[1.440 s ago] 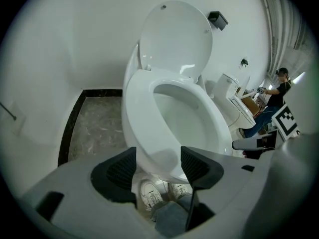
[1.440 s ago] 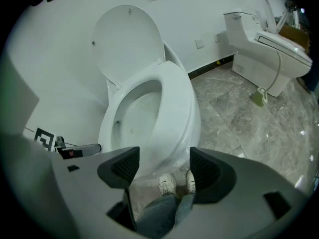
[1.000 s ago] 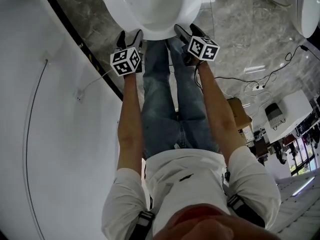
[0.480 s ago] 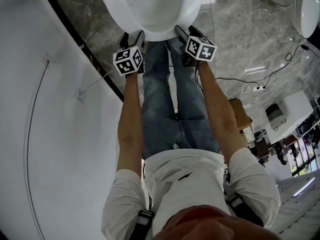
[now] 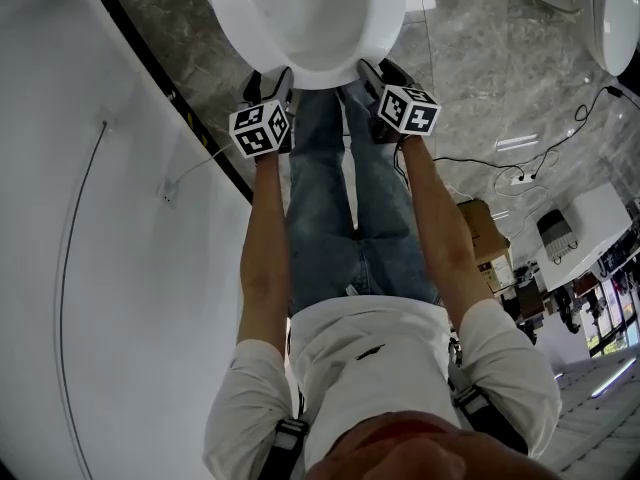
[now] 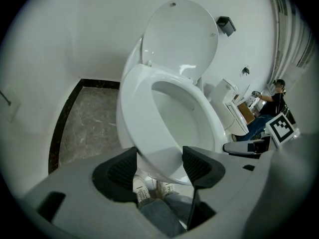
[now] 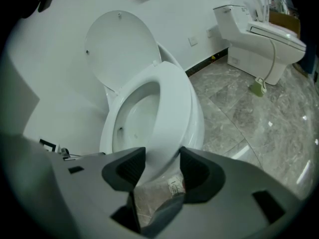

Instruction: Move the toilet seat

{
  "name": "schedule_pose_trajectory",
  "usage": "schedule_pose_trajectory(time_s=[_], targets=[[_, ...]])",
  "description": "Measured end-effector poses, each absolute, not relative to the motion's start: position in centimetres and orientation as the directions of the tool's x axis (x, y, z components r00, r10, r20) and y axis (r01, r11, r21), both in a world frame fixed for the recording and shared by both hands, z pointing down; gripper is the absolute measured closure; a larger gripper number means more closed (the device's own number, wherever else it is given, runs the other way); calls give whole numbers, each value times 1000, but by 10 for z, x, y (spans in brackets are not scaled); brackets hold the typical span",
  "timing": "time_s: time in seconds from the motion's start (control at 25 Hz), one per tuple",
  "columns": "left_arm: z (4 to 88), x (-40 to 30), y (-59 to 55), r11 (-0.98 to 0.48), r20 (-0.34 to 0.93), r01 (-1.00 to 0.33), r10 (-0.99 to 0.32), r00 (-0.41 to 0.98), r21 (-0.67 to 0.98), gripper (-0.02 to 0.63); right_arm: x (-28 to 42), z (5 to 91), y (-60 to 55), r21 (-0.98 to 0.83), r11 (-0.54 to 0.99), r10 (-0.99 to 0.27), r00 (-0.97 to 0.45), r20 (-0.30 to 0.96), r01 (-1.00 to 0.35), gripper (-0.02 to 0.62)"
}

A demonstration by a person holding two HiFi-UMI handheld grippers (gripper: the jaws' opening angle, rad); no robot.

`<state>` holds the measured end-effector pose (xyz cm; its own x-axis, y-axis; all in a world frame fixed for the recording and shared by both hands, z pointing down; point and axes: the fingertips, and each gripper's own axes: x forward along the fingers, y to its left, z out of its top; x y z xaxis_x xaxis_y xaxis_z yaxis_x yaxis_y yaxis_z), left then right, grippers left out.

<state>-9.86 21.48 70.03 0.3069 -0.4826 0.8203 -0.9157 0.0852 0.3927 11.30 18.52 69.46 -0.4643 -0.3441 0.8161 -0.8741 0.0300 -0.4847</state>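
The white toilet seat [image 5: 335, 63] lies down over the bowl, and its lid [image 6: 179, 39] stands upright behind it. My left gripper [image 5: 268, 83] is at the seat's front left. In the left gripper view the seat [image 6: 134, 113] reaches between the wide jaws of this gripper [image 6: 160, 166], which is open. My right gripper [image 5: 377, 68] is at the front right. Its jaws have just been closing, and in the right gripper view this gripper [image 7: 162, 166] is shut on the front edge of the seat [image 7: 174, 98], a pad on each side.
A white wall with a thin cable [image 5: 70, 228] and black skirting runs along the left. The floor is grey marble. Another toilet [image 7: 259, 29] stands to the right, with cords and a power strip [image 5: 515, 176] on the floor. The person's legs [image 5: 330, 198] are below the bowl's front.
Both grippers stay at the front of the toilet. The left gripper's cube sits slightly nearer the bowl's middle than a second ago. Nothing else visibly differs.
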Motion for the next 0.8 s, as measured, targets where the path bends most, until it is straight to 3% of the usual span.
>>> schedule_pose_trajectory(time_s=[0.8], targets=[[646, -100, 213, 72, 767, -904, -561, 312, 421, 302, 113, 636, 184, -531, 72, -404, -511, 759, -845, 367]])
